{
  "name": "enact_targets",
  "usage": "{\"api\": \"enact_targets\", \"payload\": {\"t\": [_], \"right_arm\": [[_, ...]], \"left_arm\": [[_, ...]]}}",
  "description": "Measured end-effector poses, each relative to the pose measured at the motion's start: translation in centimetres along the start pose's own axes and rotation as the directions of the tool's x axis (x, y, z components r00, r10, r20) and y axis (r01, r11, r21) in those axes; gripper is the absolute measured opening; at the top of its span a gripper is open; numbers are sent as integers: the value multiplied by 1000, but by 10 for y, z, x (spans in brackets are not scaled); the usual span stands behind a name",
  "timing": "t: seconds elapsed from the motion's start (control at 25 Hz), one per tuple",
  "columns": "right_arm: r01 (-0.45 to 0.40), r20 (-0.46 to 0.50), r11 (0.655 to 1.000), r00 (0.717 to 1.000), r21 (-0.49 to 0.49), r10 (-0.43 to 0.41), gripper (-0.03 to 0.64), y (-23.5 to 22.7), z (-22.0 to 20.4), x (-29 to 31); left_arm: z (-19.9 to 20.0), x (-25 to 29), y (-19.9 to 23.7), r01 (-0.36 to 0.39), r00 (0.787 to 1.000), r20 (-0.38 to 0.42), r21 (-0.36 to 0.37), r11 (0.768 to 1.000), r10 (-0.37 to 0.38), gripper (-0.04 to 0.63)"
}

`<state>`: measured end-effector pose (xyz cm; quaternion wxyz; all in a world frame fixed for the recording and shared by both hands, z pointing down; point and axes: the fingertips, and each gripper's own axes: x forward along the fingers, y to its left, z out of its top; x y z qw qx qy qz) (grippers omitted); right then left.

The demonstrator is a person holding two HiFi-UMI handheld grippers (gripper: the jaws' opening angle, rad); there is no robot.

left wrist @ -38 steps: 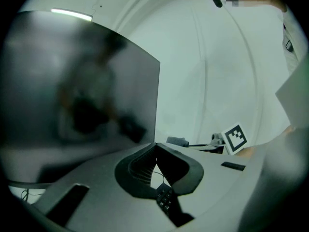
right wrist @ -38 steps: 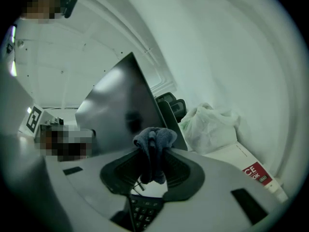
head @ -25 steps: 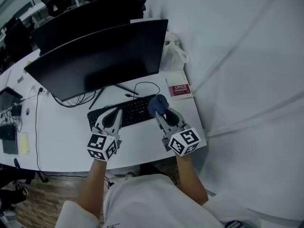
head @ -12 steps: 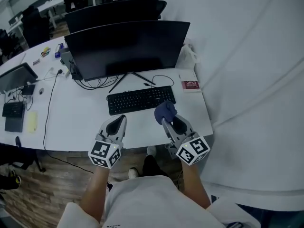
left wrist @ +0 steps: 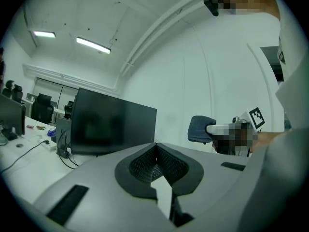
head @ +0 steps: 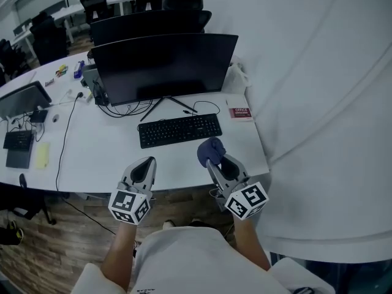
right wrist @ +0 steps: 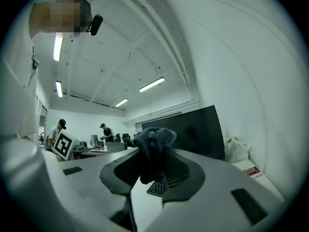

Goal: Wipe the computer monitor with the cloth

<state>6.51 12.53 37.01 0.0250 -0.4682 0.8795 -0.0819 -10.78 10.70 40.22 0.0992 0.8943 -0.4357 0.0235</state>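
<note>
Cloth [head: 209, 148], dark blue and bunched, was clamped between the jaws of the right gripper [head: 214, 159], well short of the monitor [head: 165, 66] and opposite its right half. The monitor's long axis ran left to right across the reach, with its screen facing the person. The left gripper [head: 144, 166], jaws together on nothing, hung equally short of the monitor. The coming move was judged to be a forward reach by the right gripper.

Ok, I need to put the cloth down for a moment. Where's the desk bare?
Bare: the desk strip between keyboard and near edge, and the stretch left of the keyboard up to the long cable. Crowded: cables under the monitor, a booklet beyond the keyboard's right end.
</note>
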Motion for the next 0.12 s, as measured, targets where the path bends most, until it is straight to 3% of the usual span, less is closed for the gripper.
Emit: {"api": "enact_targets", "payload": {"t": [0.12], "right_arm": [[-13, -11, 1000, 1000, 3, 13, 121, -1, -2, -8]], "left_arm": [[3, -3, -6, -21, 1000, 7, -2, 1000, 21, 11]]}}
